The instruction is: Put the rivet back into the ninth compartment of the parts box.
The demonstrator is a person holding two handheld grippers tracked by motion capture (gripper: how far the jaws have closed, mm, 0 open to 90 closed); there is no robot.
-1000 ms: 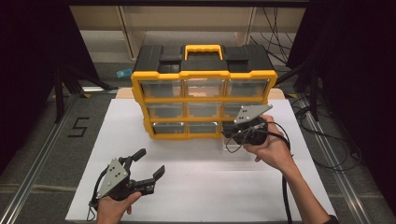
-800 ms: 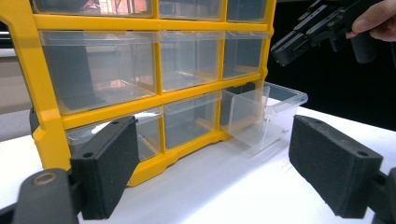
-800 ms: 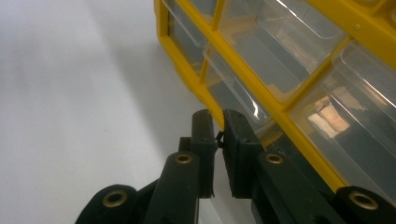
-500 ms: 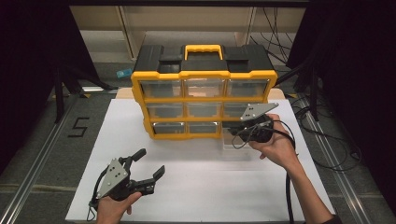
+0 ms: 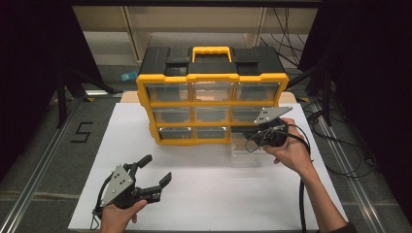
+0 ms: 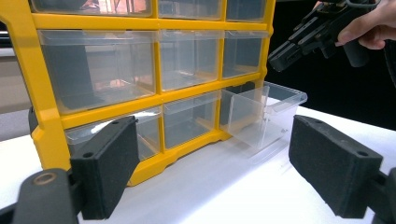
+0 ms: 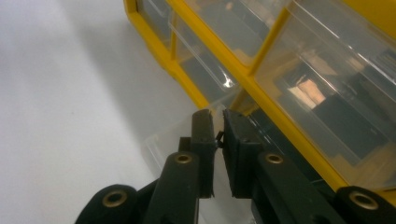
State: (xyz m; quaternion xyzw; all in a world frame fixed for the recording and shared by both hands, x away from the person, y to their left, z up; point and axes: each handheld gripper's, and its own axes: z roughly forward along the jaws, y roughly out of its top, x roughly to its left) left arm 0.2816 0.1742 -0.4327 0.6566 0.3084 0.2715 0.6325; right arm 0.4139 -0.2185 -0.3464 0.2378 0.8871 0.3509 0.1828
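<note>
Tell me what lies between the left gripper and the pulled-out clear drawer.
Only bare white table separates the left gripper from the clear drawer, seen in the high view.

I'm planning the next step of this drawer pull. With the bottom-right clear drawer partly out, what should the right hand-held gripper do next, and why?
Probably keep drawing the clear drawer straight out of the yellow organizer. The right hand-held gripper has its jaws nearly closed on the drawer's front lip, and the drawer sticks out from its bottom-right slot with its rear apparently still inside. The left hand-held gripper waits open, apart from it.
</note>
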